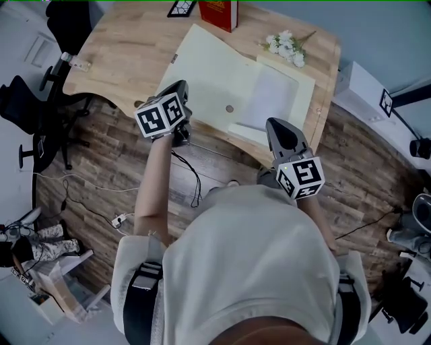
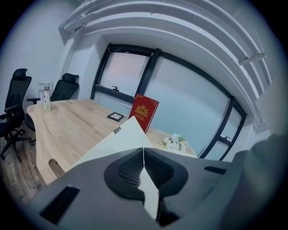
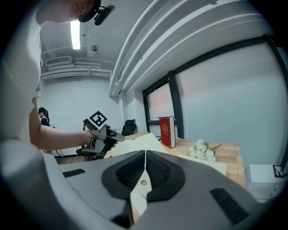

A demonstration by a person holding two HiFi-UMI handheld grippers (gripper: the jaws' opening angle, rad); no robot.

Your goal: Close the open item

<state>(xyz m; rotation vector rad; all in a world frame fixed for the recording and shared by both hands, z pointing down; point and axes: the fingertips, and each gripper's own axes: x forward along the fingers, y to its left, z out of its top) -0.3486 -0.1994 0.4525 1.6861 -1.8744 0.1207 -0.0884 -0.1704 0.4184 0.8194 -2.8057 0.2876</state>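
- While the cream folder (image 1: 222, 74) lies spread open on the wooden surface (image 1: 128, 47), its left flap is tilted up off the wood, rising to a point in the left gripper view (image 2: 121, 139).
- The left gripper (image 1: 180, 85) is at that flap's near left edge; its fingers (image 2: 130, 168) are pressed together on the cream sheet, which shows as a thin strip in the gap below their meeting line.
- The right gripper (image 1: 273, 123) is at the folder's near right edge, by the front rim of the surface. Its fingers (image 3: 157, 173) are also closed, with a strip of cream folder bearing a small round snap between them.
- A white sheet of paper (image 1: 273, 98) lies on the folder's right half, and a round snap (image 1: 229, 108) sits near the folder's middle.
- A red book (image 1: 219, 12) stands upright just beyond the folder's far edge, with a small black-framed item (image 1: 182, 7) to its left.
- A bunch of white flowers (image 1: 286, 46) lies at the folder's far right corner.
- In the left gripper view a clear bottle (image 2: 47, 96) stands at the far left end of the surface, with black office chairs (image 2: 15, 99) beside it.
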